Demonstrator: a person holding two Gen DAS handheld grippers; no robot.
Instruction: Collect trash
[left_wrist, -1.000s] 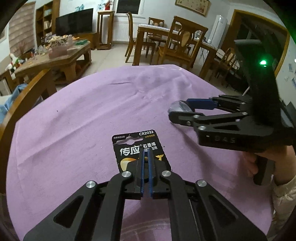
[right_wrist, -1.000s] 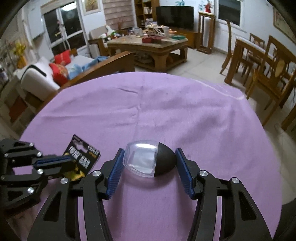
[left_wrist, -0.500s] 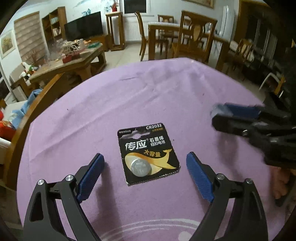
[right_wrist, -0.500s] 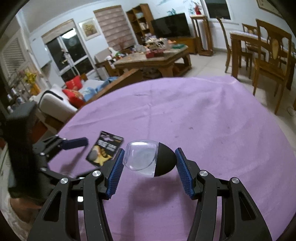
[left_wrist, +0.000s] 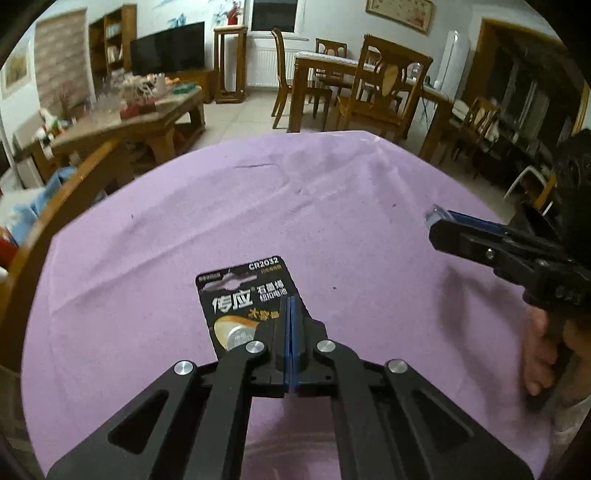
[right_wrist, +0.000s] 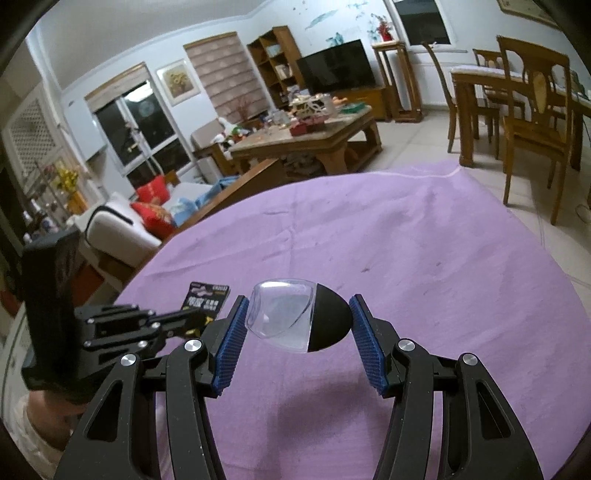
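Purple cloth is under both your tools: your left gripper is clamped on the battery card; your right gripper grips the clear-and-black capsule.

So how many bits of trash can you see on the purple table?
2. The battery card lies on the purple cloth, pinched by the left tool. The clear-and-black plastic shell is held in the right tool.
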